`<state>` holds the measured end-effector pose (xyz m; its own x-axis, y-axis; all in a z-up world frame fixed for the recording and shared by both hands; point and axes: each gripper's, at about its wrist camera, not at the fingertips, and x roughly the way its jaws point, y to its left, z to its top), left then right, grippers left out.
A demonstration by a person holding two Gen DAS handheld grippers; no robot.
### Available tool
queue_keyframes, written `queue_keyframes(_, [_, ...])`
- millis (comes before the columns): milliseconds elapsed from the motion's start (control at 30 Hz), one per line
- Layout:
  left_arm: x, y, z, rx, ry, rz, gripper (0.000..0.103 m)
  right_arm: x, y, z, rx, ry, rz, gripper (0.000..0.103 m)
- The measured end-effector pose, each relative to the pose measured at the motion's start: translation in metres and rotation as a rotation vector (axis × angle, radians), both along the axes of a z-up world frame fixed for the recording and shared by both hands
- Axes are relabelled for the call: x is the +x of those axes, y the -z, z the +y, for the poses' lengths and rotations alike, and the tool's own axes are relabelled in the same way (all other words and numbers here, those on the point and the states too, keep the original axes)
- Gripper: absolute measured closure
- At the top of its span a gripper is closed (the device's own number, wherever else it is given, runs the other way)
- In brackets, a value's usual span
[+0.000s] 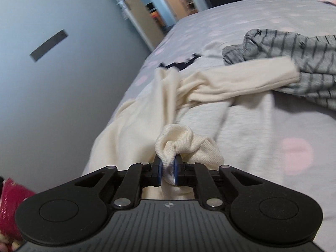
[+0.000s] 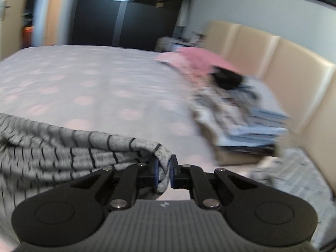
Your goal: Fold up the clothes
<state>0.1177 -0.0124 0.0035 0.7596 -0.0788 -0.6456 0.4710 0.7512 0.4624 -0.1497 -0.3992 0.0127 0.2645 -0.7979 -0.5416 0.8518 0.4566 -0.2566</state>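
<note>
On the dotted bed point(image 1: 262, 126) the left gripper point(image 1: 167, 169) pinches a bunched cuff of the cream top point(image 1: 231, 84); the right gripper point(image 2: 162, 173) clamps the grey striped garment point(image 2: 63, 147) — both taut.

No text, label, brand name or number can be read in either view. The only mark is a small round emblem, split into quarters, on the ribbed grey body of the left gripper point(image 1: 167, 169) at 6 o'clock in its view; the same emblem sits on the right gripper point(image 2: 163, 173), blurred, with no letters legible.
</note>
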Motion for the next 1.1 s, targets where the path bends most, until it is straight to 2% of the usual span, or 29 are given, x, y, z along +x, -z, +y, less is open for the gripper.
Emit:
queue_keyframes(100, [-0.01,-0.004,-0.013,-0.037,0.059,0.045,0.092,-0.032,0.0,-0.02,-0.015,0.126,0.034,0.093])
queue_keyframes(167, [-0.018,-0.005,-0.027,-0.053,0.112,0.077,0.089,-0.049,0.007,-0.033,0.051,0.147,0.051,0.092])
queue_keyframes(200, [-0.022,-0.005,-0.035,-0.06,0.14,0.093,0.087,-0.056,0.009,-0.038,0.076,0.152,0.058,0.092])
queue_keyframes(333, [-0.035,0.0,-0.065,-0.056,0.223,0.131,0.082,-0.063,0.011,-0.024,0.059,0.085,0.059,0.086])
queue_keyframes(433, [-0.036,0.012,-0.081,-0.033,0.257,0.124,0.069,-0.068,0.013,-0.015,0.047,0.036,0.059,0.069])
queue_keyframes(467, [-0.035,0.017,-0.085,-0.028,0.27,0.112,0.061,-0.07,0.013,-0.011,0.043,0.019,0.059,0.058])
queue_keyframes(500, [-0.033,0.021,-0.088,-0.023,0.284,0.098,0.057,-0.071,0.013,-0.008,0.039,0.001,0.056,0.057])
queue_keyframes(600, [-0.025,0.033,-0.099,0.008,0.334,0.062,0.055,-0.063,0.006,0.0,0.032,-0.081,0.009,0.05])
queue_keyframes(767, [-0.008,0.045,-0.117,0.042,0.396,0.049,0.05,-0.029,0.016,0.017,0.12,-0.316,-0.022,0.043])
queue_keyframes(900, [0.002,0.067,-0.139,0.112,0.431,0.015,0.048,0.006,0.036,0.035,0.152,-0.464,0.037,0.039])
queue_keyframes(1000, [0.004,0.087,-0.152,0.181,0.477,-0.058,0.048,0.031,0.05,0.044,0.155,-0.503,0.109,0.039])
queue_keyframes(1100, [0.005,0.108,-0.161,0.273,0.532,-0.125,0.048,0.052,0.058,0.043,0.177,-0.538,0.13,0.039])
